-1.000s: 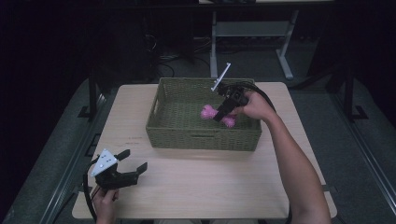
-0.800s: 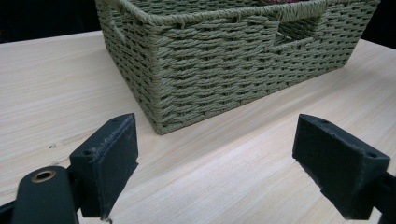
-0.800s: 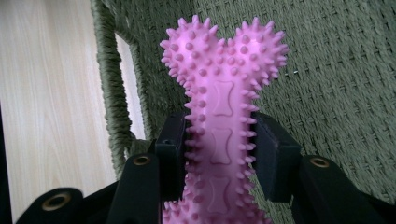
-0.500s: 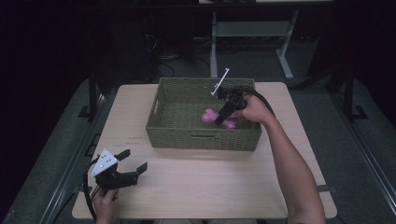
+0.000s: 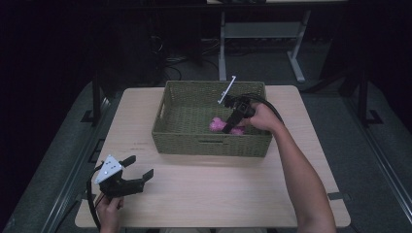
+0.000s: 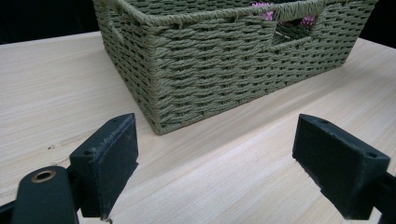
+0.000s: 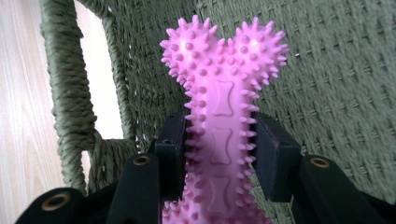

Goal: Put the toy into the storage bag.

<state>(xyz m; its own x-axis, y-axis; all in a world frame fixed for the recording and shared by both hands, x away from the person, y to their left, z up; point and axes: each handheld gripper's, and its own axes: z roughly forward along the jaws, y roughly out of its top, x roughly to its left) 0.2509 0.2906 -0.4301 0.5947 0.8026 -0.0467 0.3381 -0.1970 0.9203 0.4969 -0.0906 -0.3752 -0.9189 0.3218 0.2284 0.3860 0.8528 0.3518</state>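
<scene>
From the high view we see a green woven basket standing on a pale wooden table, with a pink spiky bone toy down inside it, near the front wall. The right gripper reaches into the basket from the person's right hand, its black jaws at the toy.

The right gripper view tells us what the high view cannot: the two jaw pads are clamped on the narrow shaft of the pink spiky bone toy, one on each side, with the knobbed end rising beyond them against the basket's weave and a handle opening to the left. Small bone shapes are moulded along the shaft; we read no lettering there.

The left gripper sits low over the table's near left corner, well apart from the basket. In the left gripper view its pads stand wide apart with nothing between them, facing a basket corner; pink shows through the handle slot.
</scene>
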